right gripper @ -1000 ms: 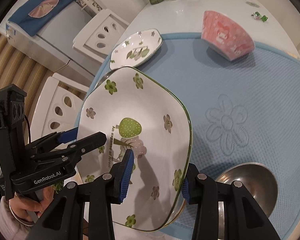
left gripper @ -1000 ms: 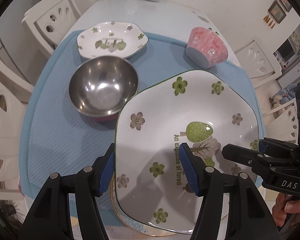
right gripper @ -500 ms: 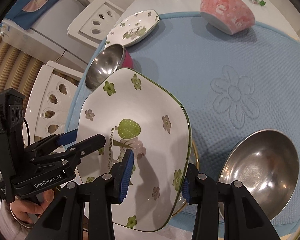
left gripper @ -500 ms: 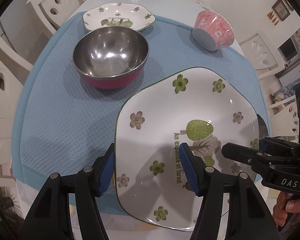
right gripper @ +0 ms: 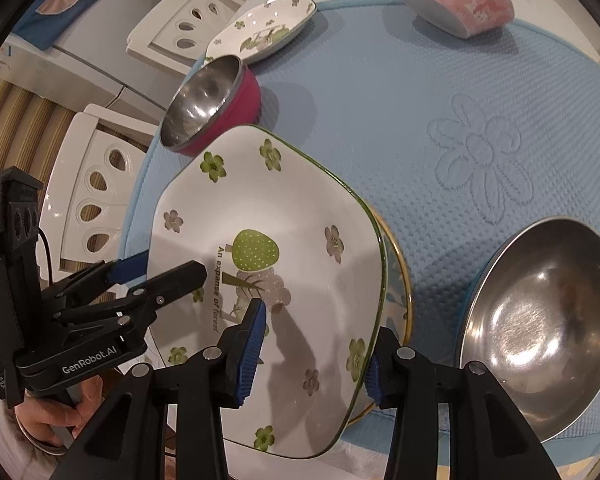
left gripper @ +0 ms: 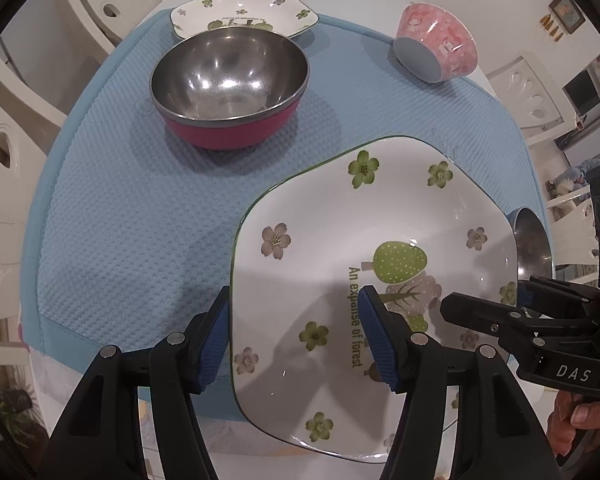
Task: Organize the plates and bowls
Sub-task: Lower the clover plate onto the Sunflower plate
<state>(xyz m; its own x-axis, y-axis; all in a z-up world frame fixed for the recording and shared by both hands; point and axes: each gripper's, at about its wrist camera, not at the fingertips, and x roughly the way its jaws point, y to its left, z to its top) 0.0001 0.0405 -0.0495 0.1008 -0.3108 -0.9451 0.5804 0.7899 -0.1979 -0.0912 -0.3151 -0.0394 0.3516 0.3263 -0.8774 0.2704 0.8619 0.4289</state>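
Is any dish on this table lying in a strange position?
Yes: the pink bowl at the far edge of the blue mat lies tipped on its side, its base facing the camera. The other dishes sit upright.

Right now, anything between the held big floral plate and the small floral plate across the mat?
Yes: the magenta-sided steel bowl sits on the mat just in front of the small floral plate, in line with the big floral plate. The pink bowl is off to the right.

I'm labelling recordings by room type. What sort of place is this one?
Most likely a home dining area: a table with a blue mat holding dishes, such as the flowered plate, white dining chairs around it, and what looks like a fridge behind.
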